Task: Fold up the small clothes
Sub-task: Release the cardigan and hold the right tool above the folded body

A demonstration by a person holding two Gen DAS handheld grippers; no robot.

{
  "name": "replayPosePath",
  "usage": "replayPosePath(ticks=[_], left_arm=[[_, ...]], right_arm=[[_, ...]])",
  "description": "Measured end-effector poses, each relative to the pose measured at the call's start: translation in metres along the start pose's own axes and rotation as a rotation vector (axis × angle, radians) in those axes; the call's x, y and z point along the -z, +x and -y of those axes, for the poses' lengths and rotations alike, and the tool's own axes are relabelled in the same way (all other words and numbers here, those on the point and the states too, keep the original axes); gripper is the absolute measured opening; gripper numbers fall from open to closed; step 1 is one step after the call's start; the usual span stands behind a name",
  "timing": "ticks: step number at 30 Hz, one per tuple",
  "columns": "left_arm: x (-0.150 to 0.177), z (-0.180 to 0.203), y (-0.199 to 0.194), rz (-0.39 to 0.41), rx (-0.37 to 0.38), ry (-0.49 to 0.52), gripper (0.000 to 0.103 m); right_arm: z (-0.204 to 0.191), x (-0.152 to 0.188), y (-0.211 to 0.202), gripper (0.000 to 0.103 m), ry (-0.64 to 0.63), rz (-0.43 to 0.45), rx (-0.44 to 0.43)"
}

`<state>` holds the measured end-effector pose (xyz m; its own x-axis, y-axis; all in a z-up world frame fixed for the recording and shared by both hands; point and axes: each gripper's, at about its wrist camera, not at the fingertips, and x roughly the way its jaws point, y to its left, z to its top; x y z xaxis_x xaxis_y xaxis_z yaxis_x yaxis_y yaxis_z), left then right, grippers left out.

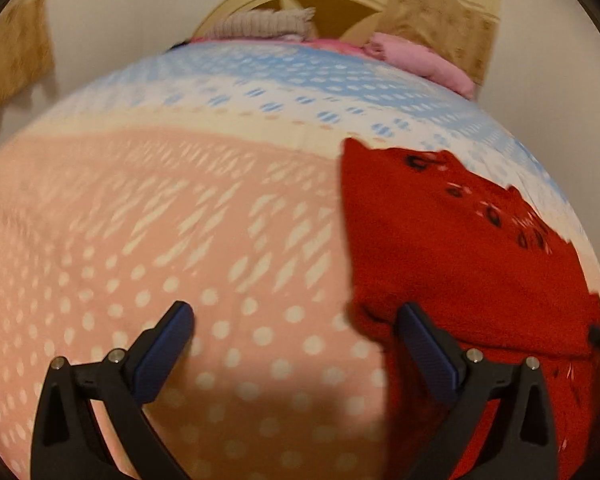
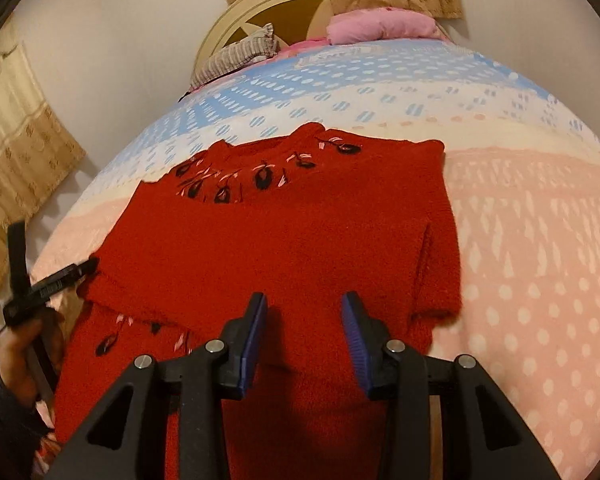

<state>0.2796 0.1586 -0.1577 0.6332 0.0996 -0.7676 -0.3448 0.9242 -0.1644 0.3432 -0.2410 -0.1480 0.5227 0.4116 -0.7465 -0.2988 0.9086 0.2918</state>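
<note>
A red knitted sweater with black and pink flower stitching at the neck lies on the bed; one layer of it is folded over its lower part. My right gripper hovers over the near middle of the sweater, jaws partly apart with nothing between the pads. In the left wrist view the sweater is on the right. My left gripper stands wide open, its right finger over the sweater's left edge and its left finger over bare bedspread. From the right wrist view the left gripper sits at the sweater's left corner, held by a hand.
The bedspread is pink with white dots near me and blue and white farther off. At the head of the bed lie a pink pillow and a striped cloth, before a rounded cream headboard. Beige curtains hang along the wall.
</note>
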Motion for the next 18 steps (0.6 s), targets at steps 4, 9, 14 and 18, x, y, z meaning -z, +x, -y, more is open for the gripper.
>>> replayPosePath(ticks=[4, 9, 14, 18], left_arm=[[0.003, 0.001, 0.001, -0.001, -0.007, -0.002, 0.103], [0.007, 0.01, -0.007, 0.038, -0.031, 0.032, 0.103], [0.01, 0.007, -0.019, 0.088, -0.013, 0.033, 0.103], [0.011, 0.006, -0.027, 0.113, -0.009, 0.039, 0.103]], right_arm=[[-0.005, 0.006, 0.003, 0.047, -0.014, 0.014, 0.02], [-0.008, 0.008, 0.006, 0.055, -0.025, 0.009, 0.026], [-0.006, 0.009, 0.005, 0.055, -0.024, 0.014, 0.02], [-0.003, 0.01, 0.004, 0.055, -0.008, 0.019, 0.003]])
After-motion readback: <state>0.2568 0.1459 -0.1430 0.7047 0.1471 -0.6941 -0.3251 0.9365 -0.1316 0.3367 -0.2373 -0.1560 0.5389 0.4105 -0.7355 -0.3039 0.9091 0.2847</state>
